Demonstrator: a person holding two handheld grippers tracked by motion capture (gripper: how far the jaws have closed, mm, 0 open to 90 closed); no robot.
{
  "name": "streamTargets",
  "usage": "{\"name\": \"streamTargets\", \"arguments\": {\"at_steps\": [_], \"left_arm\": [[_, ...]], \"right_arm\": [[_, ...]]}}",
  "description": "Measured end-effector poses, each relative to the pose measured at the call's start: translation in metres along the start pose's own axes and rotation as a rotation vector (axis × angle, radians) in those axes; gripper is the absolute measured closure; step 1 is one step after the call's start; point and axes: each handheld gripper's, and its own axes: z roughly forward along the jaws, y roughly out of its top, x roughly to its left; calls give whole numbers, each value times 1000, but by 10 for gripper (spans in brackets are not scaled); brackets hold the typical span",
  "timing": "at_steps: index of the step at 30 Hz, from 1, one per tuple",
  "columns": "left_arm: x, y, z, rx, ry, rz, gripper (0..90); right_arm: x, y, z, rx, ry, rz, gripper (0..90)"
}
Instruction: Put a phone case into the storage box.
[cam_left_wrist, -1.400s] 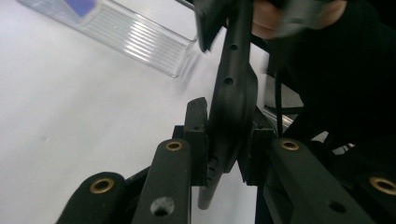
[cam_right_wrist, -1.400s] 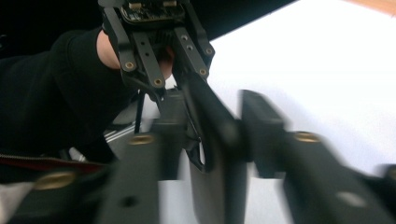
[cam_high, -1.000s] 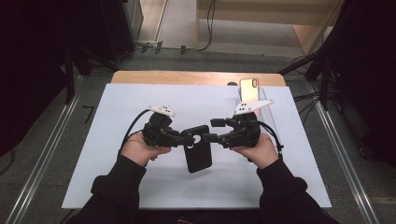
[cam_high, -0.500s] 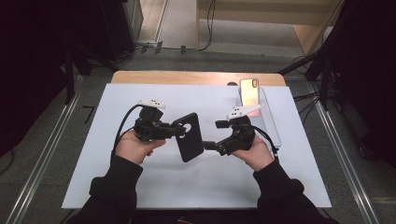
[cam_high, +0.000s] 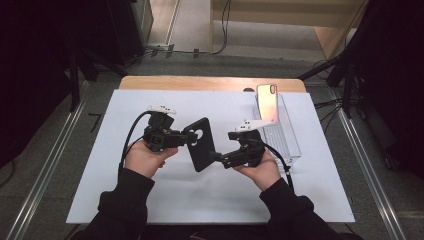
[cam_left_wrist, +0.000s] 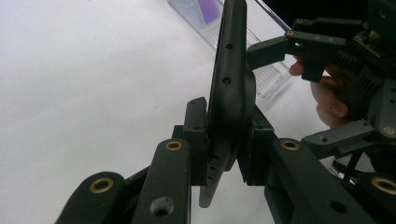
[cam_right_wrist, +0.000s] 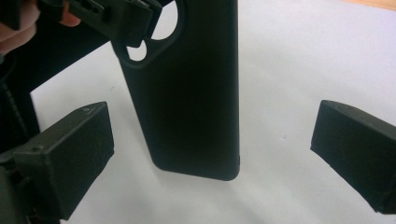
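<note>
We see a black phone case (cam_high: 201, 143), matte, with a rounded camera cutout near its upper end; it is lifted off the white mat and tilted, upper end leaning away from us; the left gripper (cam_left_wrist: 223, 140) is clamped on its camera end, jaws pressing both faces; in the left gripper view it appears edge-on, small holes along its side; in the right gripper view its plain rounded end (cam_right_wrist: 196, 116) hangs between spread jaws, untouched.
</note>
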Motion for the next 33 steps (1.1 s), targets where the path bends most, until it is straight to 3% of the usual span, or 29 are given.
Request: {"name": "streamTargets", "arguments": {"at_steps": [8, 15, 33], "left_arm": [[0, 0, 3, -2, 9, -36, 764], [-3, -1, 8, 8, 8, -57, 764], [-16, -3, 19, 25, -10, -47, 763]], "right_arm": [[12, -2, 7, -26, -51, 12, 0], [17, -2, 10, -32, -63, 16, 0], [27, -2, 25, -25, -111, 2, 0]]}}
